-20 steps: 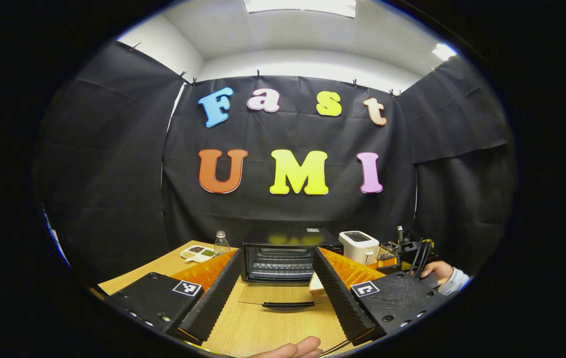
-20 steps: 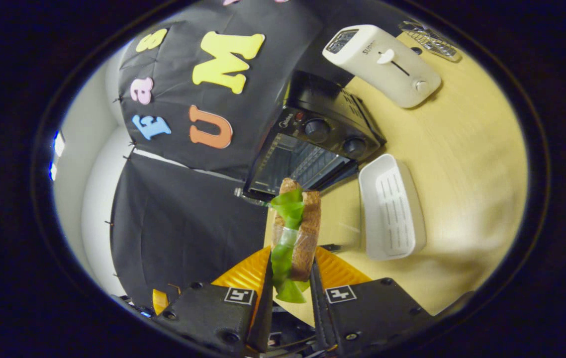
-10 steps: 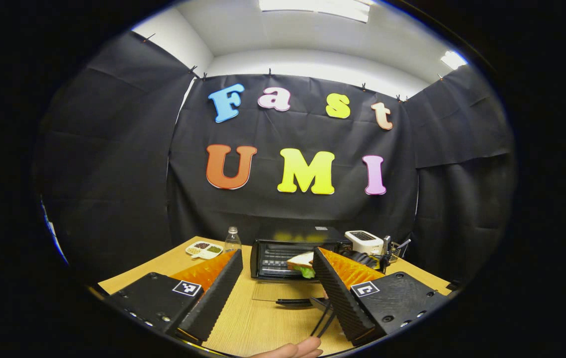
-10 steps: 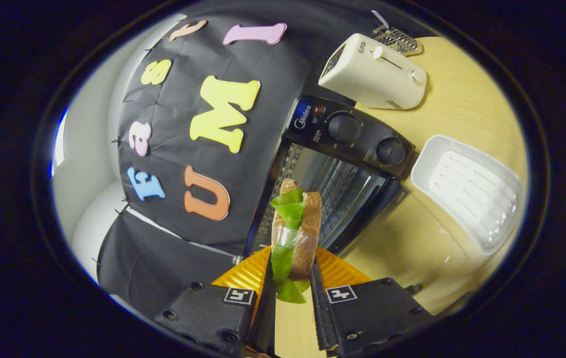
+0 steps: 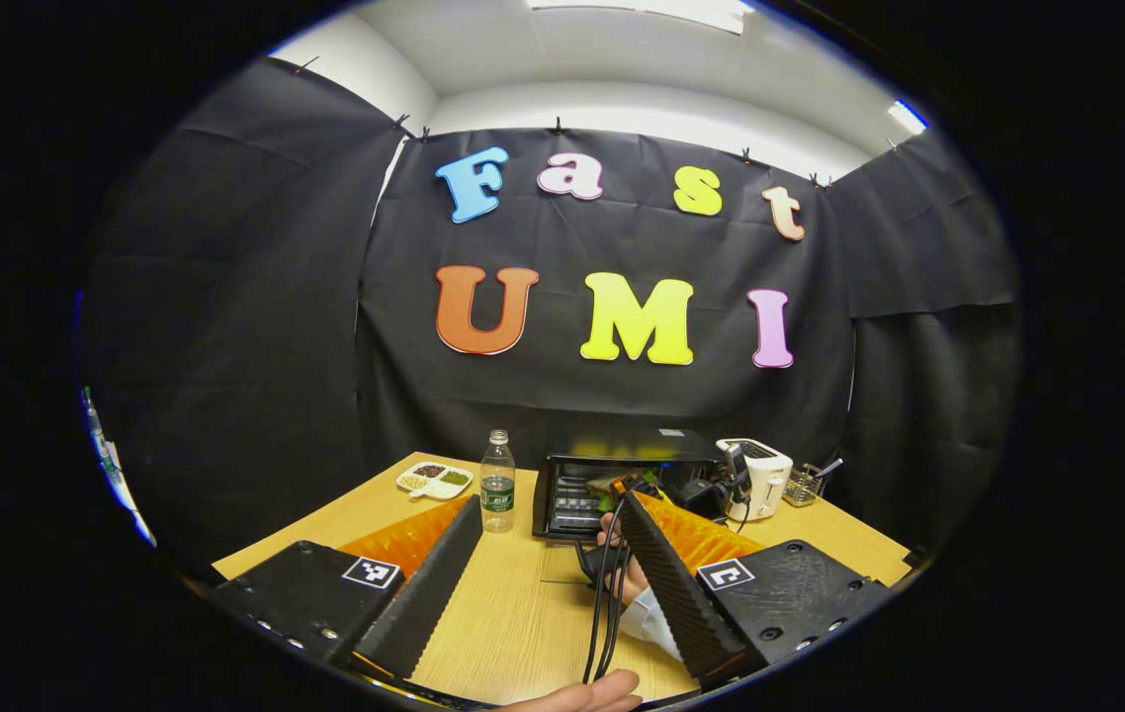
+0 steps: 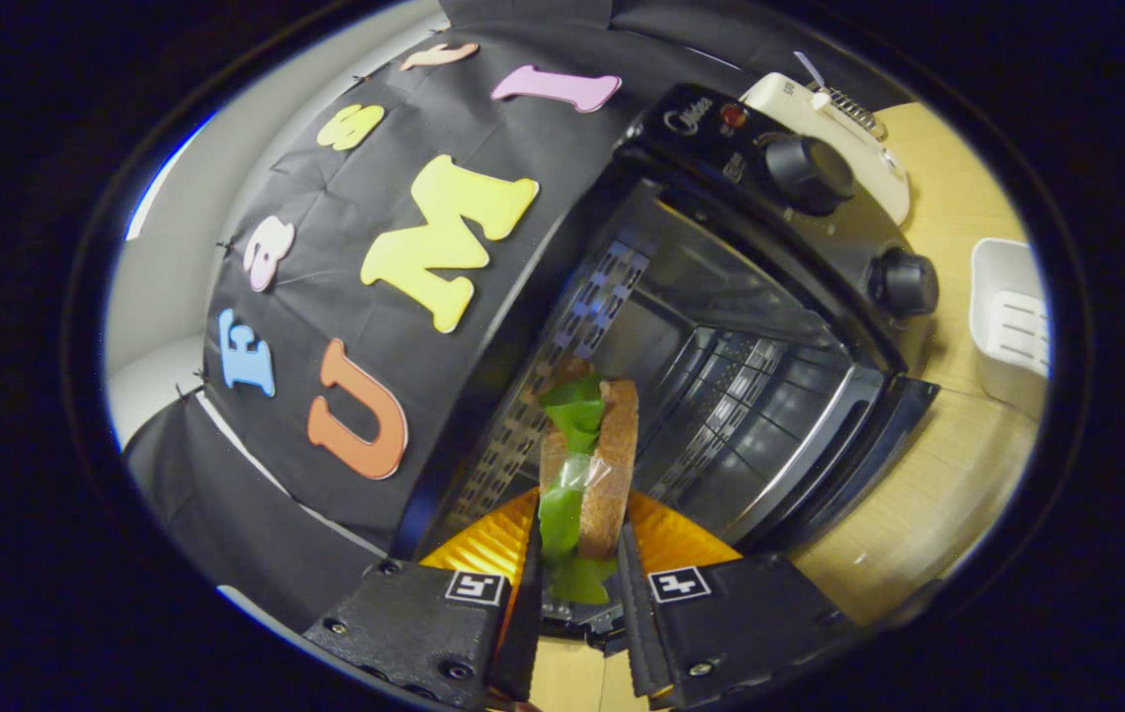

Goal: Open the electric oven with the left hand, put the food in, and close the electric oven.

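My right tongs (image 6: 577, 583) are clamped on the sandwich (image 6: 587, 465), both fingers pressing its bread sides, lettuce hanging between them. The sandwich stands on edge just ahead of the fingertips, at the mouth of the oven (image 6: 721, 396), whose door lies dropped open. My left tongs (image 5: 548, 583) are spread wide with nothing between them, well back over the desk (image 5: 513, 613). From there I see the oven (image 5: 612, 475) beyond, bottle (image 5: 496, 482) beside it.

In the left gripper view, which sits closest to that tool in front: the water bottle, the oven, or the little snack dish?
1. Bottle, just ahead, left of centre.
2. Oven, behind it, to the right.
3. Dish, far left table edge; close to the oven's depth, so these two are hard to rank.
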Tool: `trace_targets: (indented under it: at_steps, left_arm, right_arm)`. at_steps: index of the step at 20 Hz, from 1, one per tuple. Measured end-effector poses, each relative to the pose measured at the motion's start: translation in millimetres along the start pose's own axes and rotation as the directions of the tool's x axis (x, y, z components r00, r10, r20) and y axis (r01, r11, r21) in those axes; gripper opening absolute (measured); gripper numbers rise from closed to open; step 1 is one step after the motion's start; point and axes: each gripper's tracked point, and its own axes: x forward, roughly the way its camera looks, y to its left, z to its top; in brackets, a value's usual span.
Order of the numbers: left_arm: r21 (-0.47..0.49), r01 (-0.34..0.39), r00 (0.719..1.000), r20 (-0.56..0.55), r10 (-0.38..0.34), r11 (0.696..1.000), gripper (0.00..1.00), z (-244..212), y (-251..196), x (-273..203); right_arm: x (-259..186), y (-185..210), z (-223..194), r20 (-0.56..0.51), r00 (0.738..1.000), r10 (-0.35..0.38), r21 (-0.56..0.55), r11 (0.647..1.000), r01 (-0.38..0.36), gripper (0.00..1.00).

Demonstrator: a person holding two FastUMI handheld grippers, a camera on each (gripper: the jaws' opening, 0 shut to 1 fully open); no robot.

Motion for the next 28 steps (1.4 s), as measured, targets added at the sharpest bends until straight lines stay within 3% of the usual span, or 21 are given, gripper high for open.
trace_targets:
  at_steps: [3, 9, 14, 16, 17, 18, 19, 20, 21, 22, 25, 28]
  left_arm:
    - [0.012, -0.009, 1.0, 0.004, 0.009, 1.0, 0.94, -1.1, 7.3, 1.9]
    - [-0.036, -0.002, 0.999, -0.034, 0.001, 0.999, 0.94, -15.5, 11.0, 12.0]
    - [-0.043, 0.0, 1.0, -0.027, -0.001, 0.999, 0.94, -15.5, 12.4, 11.6]
    - [-0.03, -0.013, 1.0, -0.022, 0.013, 0.999, 0.93, -14.0, 16.0, 10.3]
    - [-0.027, -0.01, 1.0, -0.02, 0.01, 1.0, 0.93, -13.6, 15.4, 9.5]
    - [-0.026, -0.006, 1.0, -0.02, 0.006, 1.0, 0.93, -13.2, 13.9, 8.8]
    - [-0.024, -0.004, 1.0, -0.02, 0.004, 1.0, 0.93, -13.3, 13.8, 7.9]
    - [-0.021, -0.006, 1.0, -0.019, 0.006, 1.0, 0.93, -13.7, 14.3, 6.4]
    - [-0.018, -0.012, 1.0, -0.015, 0.012, 1.0, 0.93, -12.7, 15.8, 4.9]
    - [-0.016, -0.017, 1.0, -0.014, 0.017, 1.0, 0.93, -11.9, 17.6, 5.2]
    - [-0.019, -0.025, 1.0, -0.007, 0.025, 1.0, 0.93, -10.4, 20.5, 1.2]
    - [0.001, -0.043, 0.999, -0.005, 0.043, 0.999, 0.93, -10.6, 25.4, -0.6]
  right_arm:
    - [20.1, -8.0, -2.1, -0.005, 1.0, -0.02, 0.04, 0.999, 0.02, 0.4]
    - [20.9, -8.1, -3.6, -0.002, 0.999, -0.039, -0.01, 0.999, 0.039, 0.43]
    - [16.5, -10.7, -7.5, -0.017, 0.993, -0.114, -0.168, 0.98, 0.11, 0.48]
    - [15.3, -10.7, -10.1, -0.023, 0.988, -0.151, -0.248, 0.958, 0.14, 0.55]
    - [15.4, -9.0, -11.3, -0.03, 0.986, -0.163, -0.293, 0.945, 0.147, 0.6]
    - [17.8, -8.1, -15.2, -0.043, 0.982, -0.184, -0.348, 0.924, 0.158, 0.49]
    - [19.2, -8.3, -16.3, -0.055, 0.977, -0.206, -0.4, 0.901, 0.167, 0.69]
    - [15.8, -7.0, -18.2, -0.063, 0.975, -0.213, -0.441, 0.882, 0.164, 0.7]
    - [14.5, -4.9, -17.3, -0.064, 0.974, -0.216, -0.475, 0.865, 0.161, 0.62]
    - [11.8, -4.6, -14.9, -0.06, 0.972, -0.226, -0.518, 0.839, 0.163, 0.72]
    - [9.5, -9.0, -18.0, -0.078, 0.954, -0.289, -0.658, 0.734, 0.168, 0.79]
    - [2.8, -11.5, -23.8, -0.155, 0.918, -0.364, -0.757, 0.642, 0.126, 0.81]
